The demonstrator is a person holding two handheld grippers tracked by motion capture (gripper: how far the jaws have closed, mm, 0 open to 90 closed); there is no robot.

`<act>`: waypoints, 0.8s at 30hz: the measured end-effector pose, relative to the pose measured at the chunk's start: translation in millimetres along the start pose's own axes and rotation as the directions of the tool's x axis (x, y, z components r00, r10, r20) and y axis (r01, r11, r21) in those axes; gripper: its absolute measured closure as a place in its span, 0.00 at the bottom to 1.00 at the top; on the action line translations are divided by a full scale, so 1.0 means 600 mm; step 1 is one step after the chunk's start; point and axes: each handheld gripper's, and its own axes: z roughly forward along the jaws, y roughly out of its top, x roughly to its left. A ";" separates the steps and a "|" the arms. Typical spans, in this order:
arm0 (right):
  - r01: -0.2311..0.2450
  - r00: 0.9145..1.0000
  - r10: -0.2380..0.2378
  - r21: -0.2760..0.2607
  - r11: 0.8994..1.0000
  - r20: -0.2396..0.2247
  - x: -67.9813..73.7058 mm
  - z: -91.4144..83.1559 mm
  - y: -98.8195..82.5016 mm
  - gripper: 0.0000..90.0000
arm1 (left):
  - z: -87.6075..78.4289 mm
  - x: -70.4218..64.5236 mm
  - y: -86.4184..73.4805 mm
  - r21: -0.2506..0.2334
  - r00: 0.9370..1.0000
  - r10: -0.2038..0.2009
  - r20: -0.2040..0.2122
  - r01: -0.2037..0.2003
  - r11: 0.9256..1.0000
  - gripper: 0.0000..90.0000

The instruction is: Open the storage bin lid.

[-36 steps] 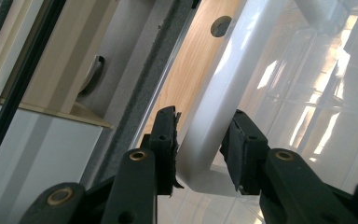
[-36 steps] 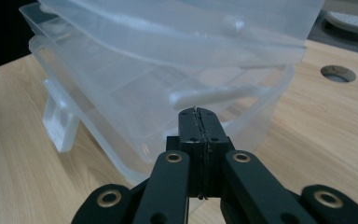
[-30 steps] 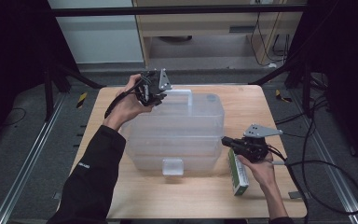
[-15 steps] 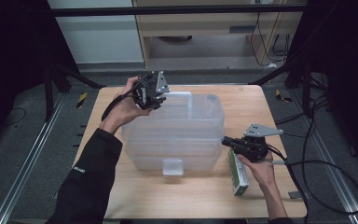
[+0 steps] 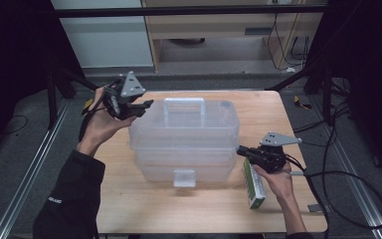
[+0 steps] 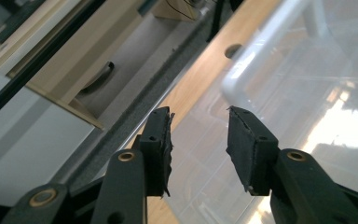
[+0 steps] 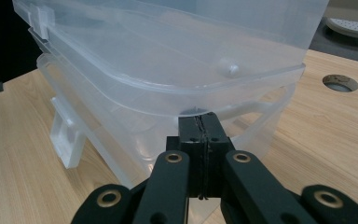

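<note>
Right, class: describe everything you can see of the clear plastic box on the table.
The clear plastic box looks like see-through, frosted plastic, stacked in tiers, with a white handle lying on its lid and a front latch. It stands upright mid-table, lid down. The right gripper has its shut jaws against the box's side, under a rim. The left gripper hovers open at its far left corner.

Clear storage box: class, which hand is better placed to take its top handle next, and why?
Left, probably. The left tongs are open beside the handle of the clear storage box; the right tongs are shut, low against its side rim.
</note>
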 end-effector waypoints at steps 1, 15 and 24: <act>-0.001 1.000 0.001 -0.001 1.000 0.000 0.000 0.000 0.000 1.00 | -0.013 0.010 -0.016 -0.022 0.998 -0.055 -0.036 0.054 0.998 0.68; -0.001 1.000 0.001 0.003 1.000 0.007 0.002 0.000 0.000 1.00 | -0.079 0.031 -0.149 -0.190 0.917 -0.362 -0.168 0.330 0.924 0.81; -0.001 1.000 0.001 0.003 1.000 0.010 0.002 0.000 0.000 1.00 | -0.077 -0.010 -0.247 -0.204 0.871 -0.454 -0.189 0.417 0.886 0.91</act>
